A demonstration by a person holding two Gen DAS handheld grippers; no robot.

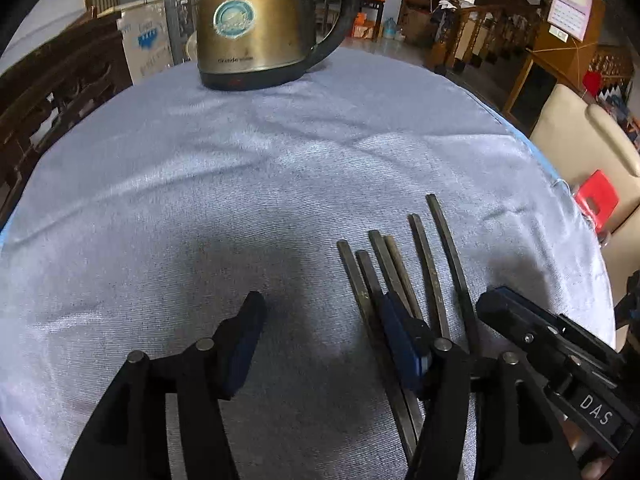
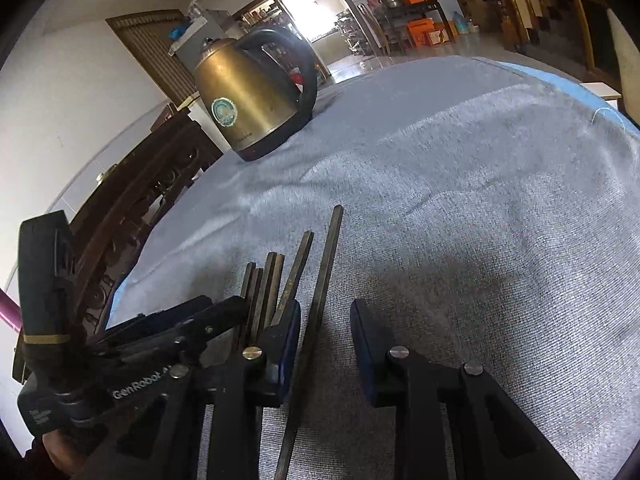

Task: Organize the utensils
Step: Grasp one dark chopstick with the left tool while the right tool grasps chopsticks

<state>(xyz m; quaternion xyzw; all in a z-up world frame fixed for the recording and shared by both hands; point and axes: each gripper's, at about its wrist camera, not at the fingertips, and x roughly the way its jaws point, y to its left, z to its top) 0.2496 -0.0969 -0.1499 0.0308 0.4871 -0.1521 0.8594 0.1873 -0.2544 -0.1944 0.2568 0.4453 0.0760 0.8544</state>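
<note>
6 dark, slim chopsticks (image 1: 404, 280) lie side by side, ends uneven, on the cloth-covered surface (image 1: 240, 184) well short of the kettle (image 1: 256, 24). The left tongs (image 1: 324, 344) stand released, one finger over the sticks; the right tongs (image 2: 326, 336) straddle the longest stick, not visibly pinching it. Any sideways nudge could roll or scatter the row.

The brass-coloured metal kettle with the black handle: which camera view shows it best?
The right wrist view shows the brass-coloured metal kettle best: lid, body, base and whole black handle all appear, though small and tilted. The left wrist view shows the kettle larger and closer, but the frame cuts off its top.
</note>
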